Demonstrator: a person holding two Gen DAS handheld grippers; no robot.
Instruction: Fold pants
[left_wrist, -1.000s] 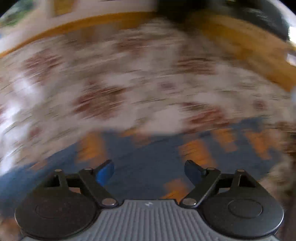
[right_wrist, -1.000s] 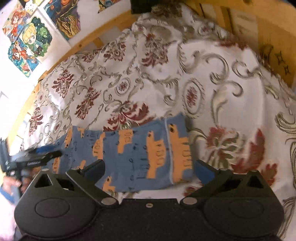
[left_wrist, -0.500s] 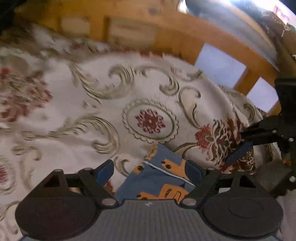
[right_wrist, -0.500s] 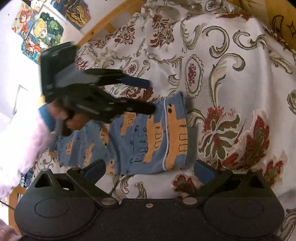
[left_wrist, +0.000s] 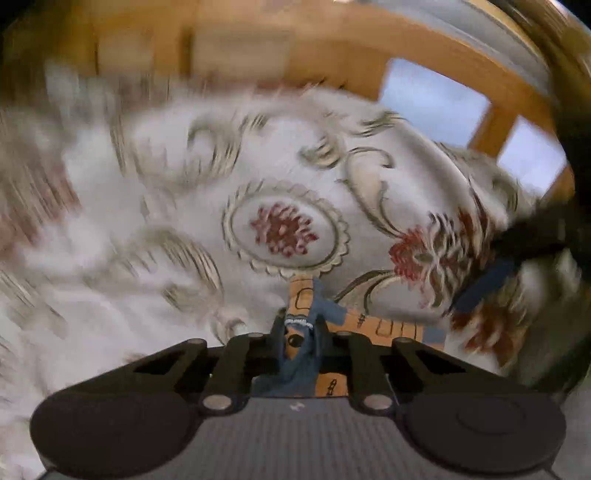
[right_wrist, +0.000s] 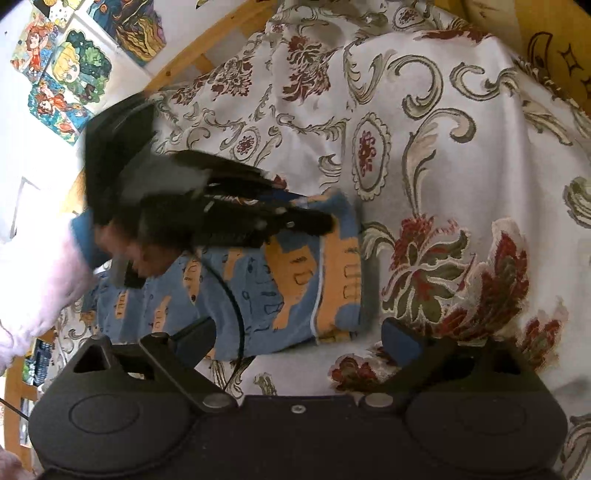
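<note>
Blue pants (right_wrist: 288, 288) with an orange print lie folded on a floral bedspread (right_wrist: 424, 129). In the left wrist view my left gripper (left_wrist: 301, 332) is shut on a bunched corner of the pants (left_wrist: 303, 306) at the waistband end. The right wrist view shows the same left gripper (right_wrist: 325, 221) pinching the far upper corner of the pants, held by a hand in a pink sleeve (right_wrist: 40, 288). My right gripper (right_wrist: 299, 336) stands open just above the near edge of the pants, nothing between its fingers. The right gripper (left_wrist: 480, 284) is blurred at the right of the left view.
A wooden bed frame (left_wrist: 424, 55) runs behind the bedspread. Colourful pictures (right_wrist: 74, 62) hang on the white wall at the upper left. A black cable (right_wrist: 232, 310) crosses the pants. Bare bedspread stretches to the right of the pants.
My left gripper swung across to the pants' far corner and closed on it, bunching the fabric. My right gripper dropped closer to the near edge and stayed open.
</note>
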